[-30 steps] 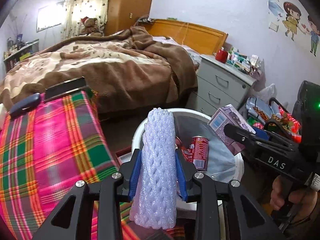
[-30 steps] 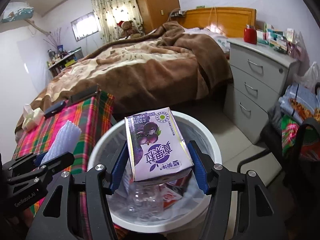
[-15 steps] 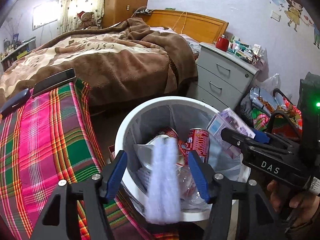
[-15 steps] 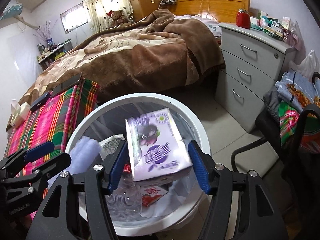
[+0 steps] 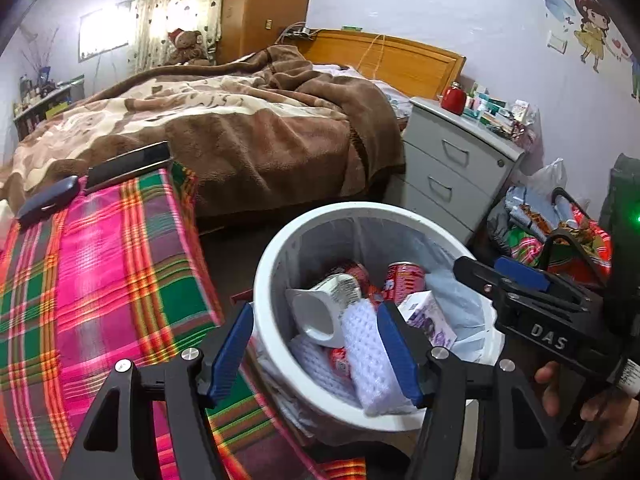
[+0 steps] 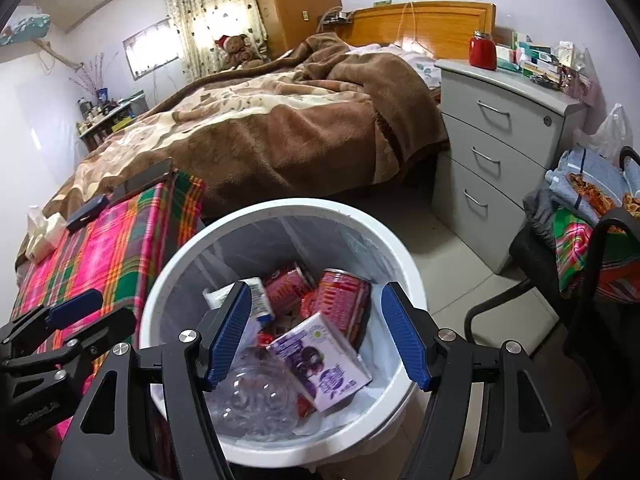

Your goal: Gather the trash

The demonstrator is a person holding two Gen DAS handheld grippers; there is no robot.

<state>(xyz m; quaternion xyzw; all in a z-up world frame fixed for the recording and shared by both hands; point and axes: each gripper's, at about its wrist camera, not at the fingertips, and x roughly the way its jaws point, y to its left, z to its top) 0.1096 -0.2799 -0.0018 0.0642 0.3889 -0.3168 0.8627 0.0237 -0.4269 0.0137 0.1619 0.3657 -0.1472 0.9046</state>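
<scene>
Both the left gripper (image 5: 316,348) and right gripper (image 6: 316,332) hung spread and empty over the white bin (image 6: 276,210); the purple milk carton (image 6: 320,360) and foam netting (image 5: 372,356) lay inside, toward six o'clock.

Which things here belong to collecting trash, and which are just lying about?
Job: white bin, purple carton, foam net, red cans, clear bottle.
Lying about: phone, red jar, teddy bear.

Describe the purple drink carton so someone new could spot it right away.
Find the round white plastic trash bin beside the pink plaid table. Inside, on top of the pile, lies the purple cardboard drink carton, next to the red cans. It is the only boxy, purple item.
</scene>
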